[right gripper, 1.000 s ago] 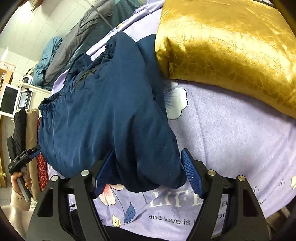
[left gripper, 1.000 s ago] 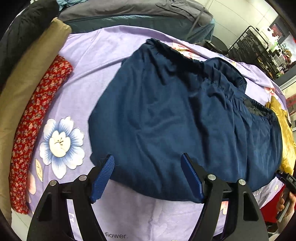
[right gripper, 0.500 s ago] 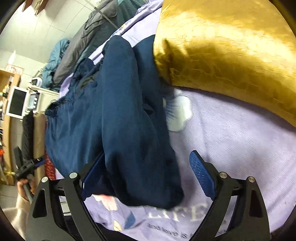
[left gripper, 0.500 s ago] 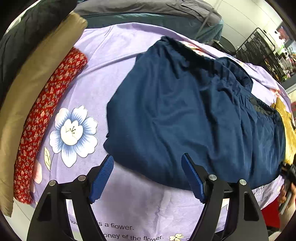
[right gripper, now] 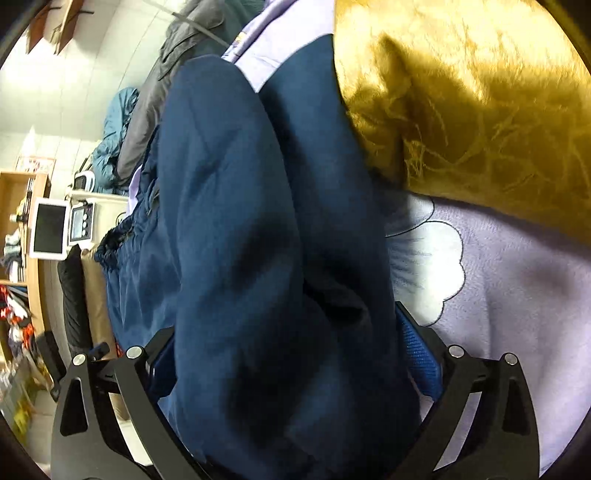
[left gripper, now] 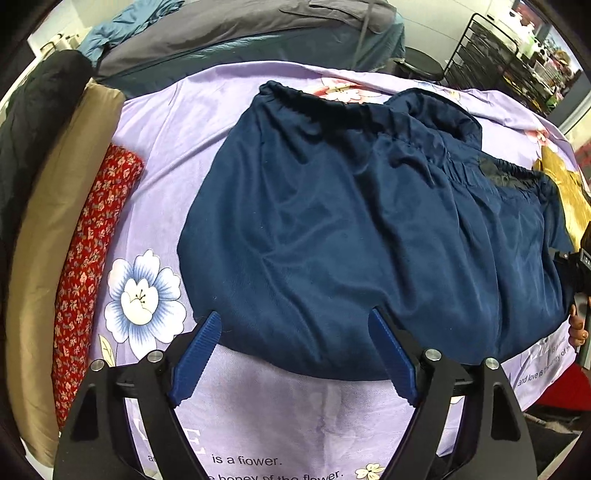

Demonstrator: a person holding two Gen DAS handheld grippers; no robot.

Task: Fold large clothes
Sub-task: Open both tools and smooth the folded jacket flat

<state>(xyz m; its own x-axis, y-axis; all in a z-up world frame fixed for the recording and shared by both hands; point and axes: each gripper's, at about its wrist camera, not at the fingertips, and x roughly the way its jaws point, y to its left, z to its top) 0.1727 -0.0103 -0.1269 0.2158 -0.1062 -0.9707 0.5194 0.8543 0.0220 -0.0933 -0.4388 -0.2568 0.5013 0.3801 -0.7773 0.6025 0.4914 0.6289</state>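
Note:
A large navy blue garment [left gripper: 351, 229] with an elastic gathered edge lies spread on a lilac flowered sheet [left gripper: 280, 413]. My left gripper [left gripper: 295, 354] is open, its blue pads just at the garment's near hem, holding nothing. In the right wrist view the same navy garment [right gripper: 258, 258] fills the space between the fingers of my right gripper [right gripper: 288, 369]. The fingers stand wide apart with the cloth bunched between them. The right gripper also shows at the far right of the left wrist view [left gripper: 580, 266].
A red floral roll [left gripper: 88, 266], a tan roll [left gripper: 48, 229] and a black one [left gripper: 33, 122] lie along the left edge. A gold satin cushion [right gripper: 480, 103] lies right of the garment. Grey and teal bedding [left gripper: 240, 33] is piled behind. A wire rack [left gripper: 491, 55] stands back right.
My right gripper has pushed forward so the navy cloth now fills its jaws. My left gripper has shifted back toward the garment's near hem, still open.

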